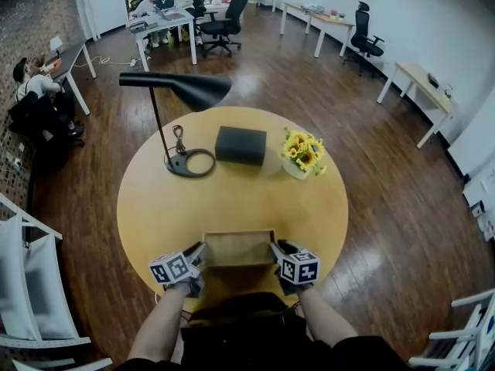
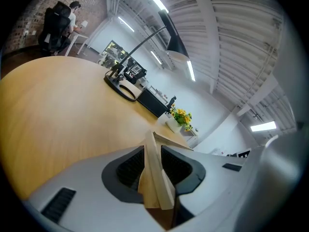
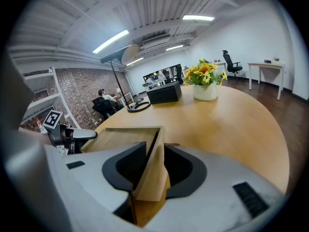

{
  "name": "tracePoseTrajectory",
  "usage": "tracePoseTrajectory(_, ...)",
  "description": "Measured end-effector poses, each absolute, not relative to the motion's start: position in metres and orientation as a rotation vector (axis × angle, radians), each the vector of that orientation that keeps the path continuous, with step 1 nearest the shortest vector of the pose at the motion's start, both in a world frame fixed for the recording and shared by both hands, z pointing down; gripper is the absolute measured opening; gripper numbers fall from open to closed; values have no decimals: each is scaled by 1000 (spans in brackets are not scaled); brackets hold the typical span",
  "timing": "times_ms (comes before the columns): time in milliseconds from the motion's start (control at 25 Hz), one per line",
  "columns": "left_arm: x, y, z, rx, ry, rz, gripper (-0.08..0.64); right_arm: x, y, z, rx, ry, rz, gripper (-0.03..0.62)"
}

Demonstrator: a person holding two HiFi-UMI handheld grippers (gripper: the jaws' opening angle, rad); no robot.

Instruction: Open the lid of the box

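A low wooden box point(image 1: 238, 247) lies at the near edge of the round wooden table point(image 1: 155, 207), its flat lid on top. My left gripper point(image 1: 199, 255) is at the box's left end and my right gripper point(image 1: 275, 252) at its right end. In the left gripper view a corner of the wooden box point(image 2: 153, 173) stands between the dark pads of the left gripper point(image 2: 152, 163), which press on it. In the right gripper view the box's other corner point(image 3: 153, 178) sits clamped in the right gripper point(image 3: 150, 166), and the lid's top point(image 3: 120, 139) stretches toward the left gripper point(image 3: 67, 134).
Farther back on the table are a black desk lamp point(image 1: 176, 90) with a ring base point(image 1: 191, 163), a black box point(image 1: 240, 145) and a pot of yellow flowers point(image 1: 303, 154). White chairs point(image 1: 31, 284) flank me on the floor. Desks and seated people are at the back.
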State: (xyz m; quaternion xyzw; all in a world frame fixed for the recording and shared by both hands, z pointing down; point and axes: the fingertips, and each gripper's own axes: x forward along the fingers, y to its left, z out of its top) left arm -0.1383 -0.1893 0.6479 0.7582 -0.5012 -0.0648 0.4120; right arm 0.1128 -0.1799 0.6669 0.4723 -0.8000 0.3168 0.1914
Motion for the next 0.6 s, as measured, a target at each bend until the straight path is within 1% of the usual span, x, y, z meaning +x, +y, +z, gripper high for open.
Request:
tracePoseTrajectory(160, -163, -189, 635, 1854, -1294, -276, 76, 112, -180, 666, 1326, -2252, 892, 121)
tracePoseTrajectory(200, -174, -190, 634, 1828, -1316, -316, 25, 113, -180, 667, 1329, -2250, 894, 121)
tracePoseTrajectory(240, -183, -189, 634, 1814, -1325, -346, 5, 114, -180, 667, 1330, -2249, 899, 121)
tracePoseTrajectory(280, -186, -188, 633, 1820, -1308, -357, 1, 114, -180, 666, 1329, -2251, 904, 121)
tracePoseTrajectory(320, -182, -187, 632, 1841, -1264, -351, 21, 115, -180, 666, 1330, -2251, 911, 121)
tracePoseTrajectory(360, -173, -186, 632, 1866, -1207, -333, 100, 117, -180, 666, 1338, -2245, 915, 121)
tracePoseTrajectory(400, -162, -185, 632, 1889, -1154, -311, 212, 119, -180, 668, 1347, -2239, 918, 121)
tracePoseTrajectory(440, -151, -184, 632, 1909, -1119, -284, 230, 120, -180, 668, 1352, -2237, 920, 121)
tracePoseTrajectory(600, -126, -184, 644, 1929, -1131, -176, 230, 114, -180, 665, 1333, -2248, 924, 121)
